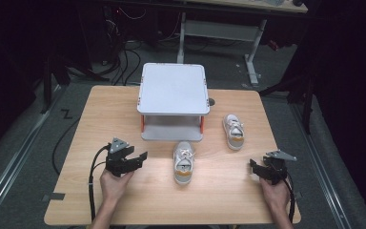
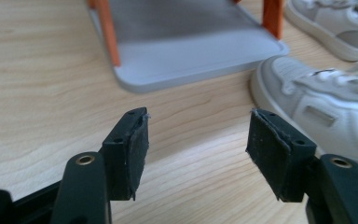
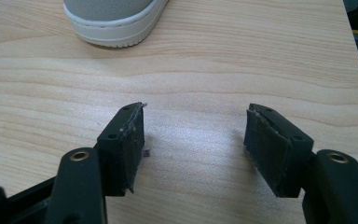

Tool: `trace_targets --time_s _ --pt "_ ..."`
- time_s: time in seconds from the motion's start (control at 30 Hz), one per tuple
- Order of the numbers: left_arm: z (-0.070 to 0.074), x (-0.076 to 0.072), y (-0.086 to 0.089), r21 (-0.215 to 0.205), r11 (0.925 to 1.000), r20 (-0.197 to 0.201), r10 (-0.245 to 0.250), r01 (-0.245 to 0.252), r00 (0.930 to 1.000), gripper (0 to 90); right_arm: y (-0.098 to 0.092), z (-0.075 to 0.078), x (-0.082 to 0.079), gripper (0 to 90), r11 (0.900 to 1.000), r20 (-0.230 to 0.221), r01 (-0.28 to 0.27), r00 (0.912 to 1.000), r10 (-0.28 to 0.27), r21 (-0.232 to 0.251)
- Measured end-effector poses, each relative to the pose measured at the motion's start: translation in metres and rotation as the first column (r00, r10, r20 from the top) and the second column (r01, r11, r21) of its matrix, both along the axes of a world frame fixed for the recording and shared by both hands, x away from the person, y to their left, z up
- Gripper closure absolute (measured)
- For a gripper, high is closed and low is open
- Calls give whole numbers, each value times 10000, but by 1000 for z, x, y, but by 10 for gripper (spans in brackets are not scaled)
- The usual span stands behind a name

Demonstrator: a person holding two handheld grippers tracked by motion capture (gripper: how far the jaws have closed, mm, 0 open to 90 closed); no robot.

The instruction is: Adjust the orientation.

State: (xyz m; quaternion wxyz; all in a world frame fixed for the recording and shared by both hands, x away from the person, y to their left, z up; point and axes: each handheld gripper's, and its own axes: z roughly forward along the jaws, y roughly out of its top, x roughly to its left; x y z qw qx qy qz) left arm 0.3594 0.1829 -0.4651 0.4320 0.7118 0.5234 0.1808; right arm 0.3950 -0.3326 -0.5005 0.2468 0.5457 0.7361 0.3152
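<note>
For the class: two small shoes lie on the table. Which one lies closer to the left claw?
The shoe just in front of the grey two-tier rack, near the table's middle. The left claw points at it; the other shoe lies farther right, beside the rack.

A light wooden table [image 1: 124,205] carries everything. A small grey two-level rack [image 1: 173,88] on orange posts stands on it at the middle of the far side. Just in front of the rack lies a white and grey shoe [image 1: 183,162], its heel toward the near edge. A second shoe [image 1: 233,130] of the same kind lies to the right of the rack, apart from the first.
</note>
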Motion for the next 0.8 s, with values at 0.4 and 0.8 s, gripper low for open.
trace_targets --time_s 0.4,0.8 --pt "-22 10 7 1005 9917 -278 834 -802 9961 396 2 3 -1 583 9996 -69 -292 9996 291 -65" --pt "-40 11 13 1815 9759 -416 1310 -1214 9905 396 10 13 -5 609 9949 319 -997 9945 993 129"
